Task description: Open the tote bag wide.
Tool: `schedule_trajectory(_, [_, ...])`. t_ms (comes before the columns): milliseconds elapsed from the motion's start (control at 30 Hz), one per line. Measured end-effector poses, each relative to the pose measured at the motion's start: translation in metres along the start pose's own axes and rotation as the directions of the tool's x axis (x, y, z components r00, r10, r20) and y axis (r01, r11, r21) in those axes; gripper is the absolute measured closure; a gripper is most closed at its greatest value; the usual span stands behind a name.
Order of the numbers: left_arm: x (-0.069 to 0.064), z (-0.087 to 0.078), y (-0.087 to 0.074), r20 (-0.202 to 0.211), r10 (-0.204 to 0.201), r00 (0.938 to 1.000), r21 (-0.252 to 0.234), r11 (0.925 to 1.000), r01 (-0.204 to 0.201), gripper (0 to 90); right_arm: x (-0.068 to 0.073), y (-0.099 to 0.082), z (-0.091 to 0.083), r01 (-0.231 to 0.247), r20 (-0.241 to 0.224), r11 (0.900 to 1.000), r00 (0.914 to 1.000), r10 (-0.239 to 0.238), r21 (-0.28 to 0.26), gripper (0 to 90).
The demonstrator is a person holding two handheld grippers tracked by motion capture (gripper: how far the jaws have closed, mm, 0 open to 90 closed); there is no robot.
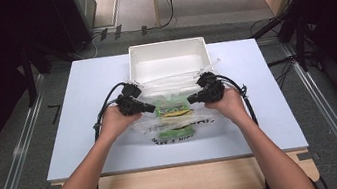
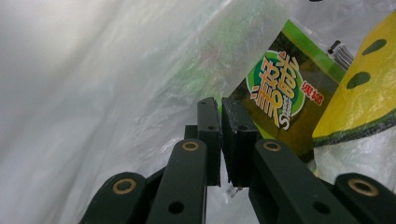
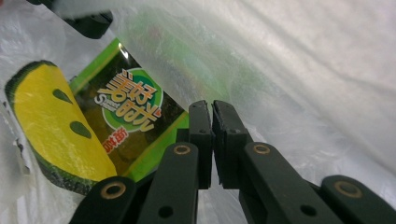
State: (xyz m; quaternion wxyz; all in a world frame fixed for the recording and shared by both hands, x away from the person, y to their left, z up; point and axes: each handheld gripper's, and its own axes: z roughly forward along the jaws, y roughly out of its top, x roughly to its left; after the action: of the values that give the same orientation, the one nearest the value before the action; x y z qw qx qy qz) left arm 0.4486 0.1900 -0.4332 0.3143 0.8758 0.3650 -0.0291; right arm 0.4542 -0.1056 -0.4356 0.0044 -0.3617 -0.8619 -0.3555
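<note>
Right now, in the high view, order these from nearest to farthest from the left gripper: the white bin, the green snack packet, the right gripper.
1. Green snack packet, inside the clear plastic bag, just right of the left gripper.
2. Right gripper, across the bag on the packet's far side.
3. White bin, behind both grippers at the table's far edge.

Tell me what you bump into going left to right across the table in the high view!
Left claw pinching the clear plastic bag → green snack packet inside the bag → right claw pinching the bag's other side.
</note>
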Motion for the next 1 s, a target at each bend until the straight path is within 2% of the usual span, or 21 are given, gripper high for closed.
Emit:
schedule_trajectory(200, [0.004,0.006,-0.008,-0.012,-0.008,0.9999,0.020,0.9998,0.008,86.9,-0.004,-0.007,0.007,-0.019,0.001,0.9998,0.9998,0.019,0.012,88.0])
schedule_trajectory(433, [0.011,0.010,-0.014,-0.019,-0.031,0.9993,0.014,0.9994,0.031,85.9,-0.009,-0.017,0.012,-0.035,0.006,0.9993,0.9994,0.035,0.013,88.0])
schedule_trajectory(533, [0.014,0.010,-0.016,-0.015,-0.047,0.9988,-0.004,0.9989,0.047,86.1,-0.011,-0.020,0.014,-0.037,0.012,0.9992,0.9993,0.036,0.014,88.0])
schedule_trajectory(800, [0.019,0.009,-0.016,-0.066,-0.073,0.9951,-0.042,0.9966,0.071,86.3,-0.017,-0.028,0.014,-0.060,0.016,0.9981,0.9981,0.059,0.017,88.2])
schedule_trajectory(900, [0.020,0.007,-0.017,-0.111,-0.079,0.9907,-0.051,0.9960,0.074,86.3,-0.019,-0.029,0.011,-0.060,0.053,0.9981,0.9968,0.059,0.015,88.3])
schedule_trajectory(1000, [0.024,0.004,-0.020,-0.118,-0.097,0.9882,-0.064,0.9939,0.090,86.4,-0.022,-0.034,0.006,-0.071,0.076,0.9974,0.9946,0.070,0.009,88.5])
